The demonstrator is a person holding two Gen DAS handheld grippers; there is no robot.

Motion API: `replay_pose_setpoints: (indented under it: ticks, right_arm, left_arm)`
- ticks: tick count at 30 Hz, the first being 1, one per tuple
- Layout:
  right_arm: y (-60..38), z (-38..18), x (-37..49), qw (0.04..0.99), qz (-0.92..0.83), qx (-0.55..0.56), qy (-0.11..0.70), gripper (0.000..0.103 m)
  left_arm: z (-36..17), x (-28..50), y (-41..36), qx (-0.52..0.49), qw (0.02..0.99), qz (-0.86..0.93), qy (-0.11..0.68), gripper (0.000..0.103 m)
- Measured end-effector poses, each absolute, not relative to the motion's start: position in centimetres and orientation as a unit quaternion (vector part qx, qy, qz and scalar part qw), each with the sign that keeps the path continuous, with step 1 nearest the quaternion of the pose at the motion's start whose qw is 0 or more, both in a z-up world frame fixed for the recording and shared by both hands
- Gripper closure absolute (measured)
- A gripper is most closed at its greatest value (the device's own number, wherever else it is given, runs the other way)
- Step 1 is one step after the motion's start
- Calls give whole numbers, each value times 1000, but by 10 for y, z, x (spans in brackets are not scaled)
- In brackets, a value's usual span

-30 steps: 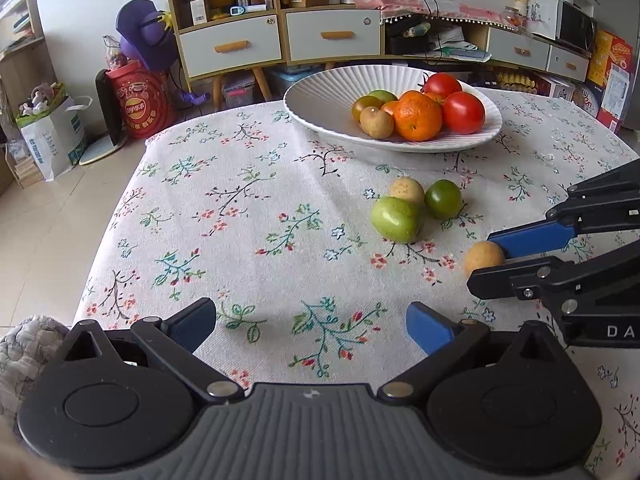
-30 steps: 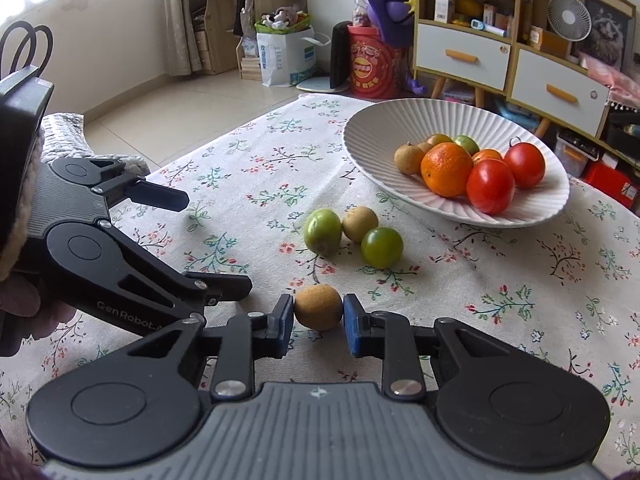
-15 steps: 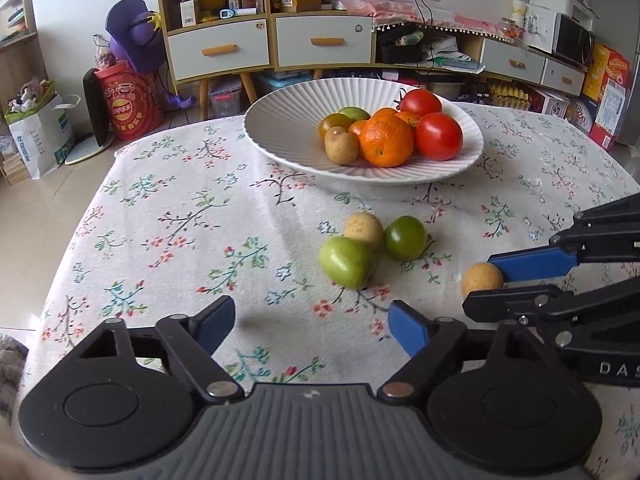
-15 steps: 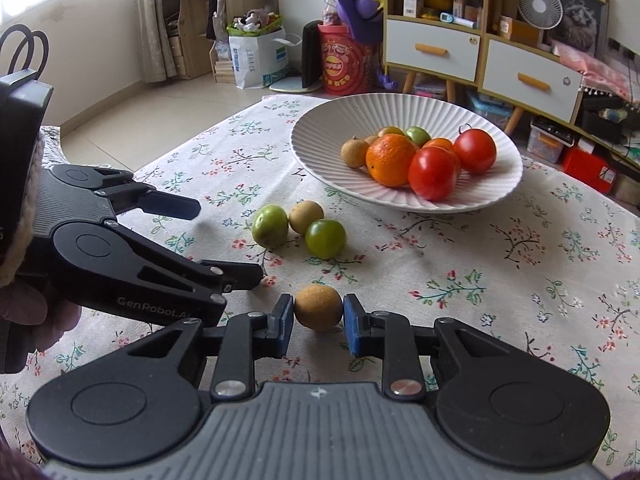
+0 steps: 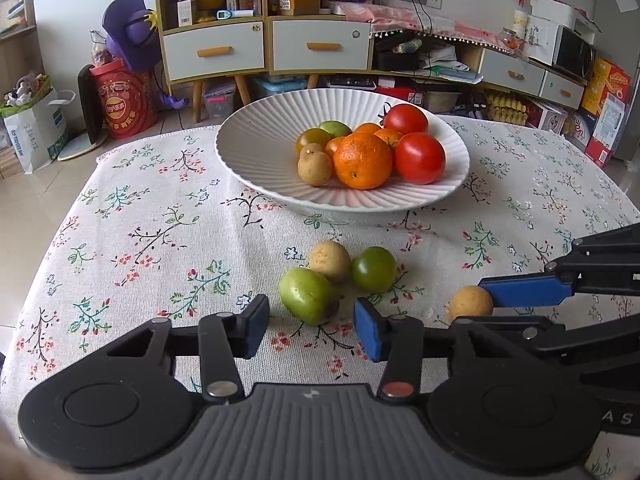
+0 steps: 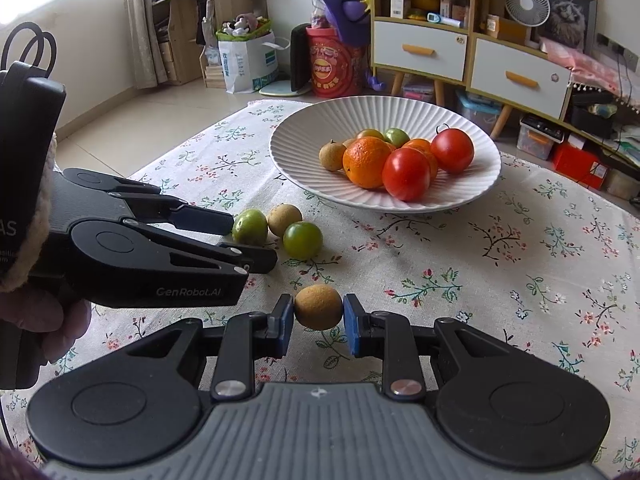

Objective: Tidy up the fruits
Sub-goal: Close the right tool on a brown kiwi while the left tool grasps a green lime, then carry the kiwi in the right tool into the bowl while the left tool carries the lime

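On a table covered with a floral tablecloth (image 5: 168, 240), a person works two black handheld grippers among scattered fruit.

In the left wrist view, the left gripper (image 5: 310, 324) fills the bottom of the frame, its jaws spread wide. A pale green fruit (image 5: 309, 295) lies on the cloth just beyond the fingertips, lined up with the gap but not between the pads. Touching it, just above in the frame, sit a tan round fruit (image 5: 330, 261) and, to the right, a dark green fruit (image 5: 374, 269). Higher up, in the centre, a white ribbed bowl (image 5: 260, 152) holds an orange (image 5: 362, 160), two red tomatoes, a small brown fruit and some green and orange ones behind. At the lower right edge, the right gripper (image 5: 474, 307) reaches in from the side, pinching a small brown fruit (image 5: 469, 303) between its blue pads.

In the right wrist view, the left gripper (image 6: 240, 240) enters from the left edge, its fingertips beside the pale green fruit (image 6: 250, 227). At lower centre, the right gripper (image 6: 318, 316) has its jaws closed on the small brown fruit (image 6: 318, 307), which sits squarely between the two blue pads. The bowl (image 6: 472, 184) lies in the upper right, well apart from the pinched fruit.
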State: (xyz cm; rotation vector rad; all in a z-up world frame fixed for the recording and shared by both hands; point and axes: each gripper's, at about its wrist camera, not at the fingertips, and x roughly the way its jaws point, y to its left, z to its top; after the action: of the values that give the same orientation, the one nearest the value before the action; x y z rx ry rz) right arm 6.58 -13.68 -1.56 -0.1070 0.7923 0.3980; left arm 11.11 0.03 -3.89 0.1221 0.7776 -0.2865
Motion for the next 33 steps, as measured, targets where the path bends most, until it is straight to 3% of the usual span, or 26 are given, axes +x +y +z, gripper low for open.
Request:
replay_pose_setpoints:
  ticks: [2,4,33]
  right_arm:
    - [-138,-15,66,902,192,-51,382,79]
    - [-139,-15,66,903,192,-51,382,79]
    - [-144,21,99,931,147,1,333,79]
  left_arm:
    - [-39,112,1,58,913,-139,378,70]
    - [-38,112,1,57,914,-138,378,72]
    - [-2,109,17,19,929,-156,335,73]
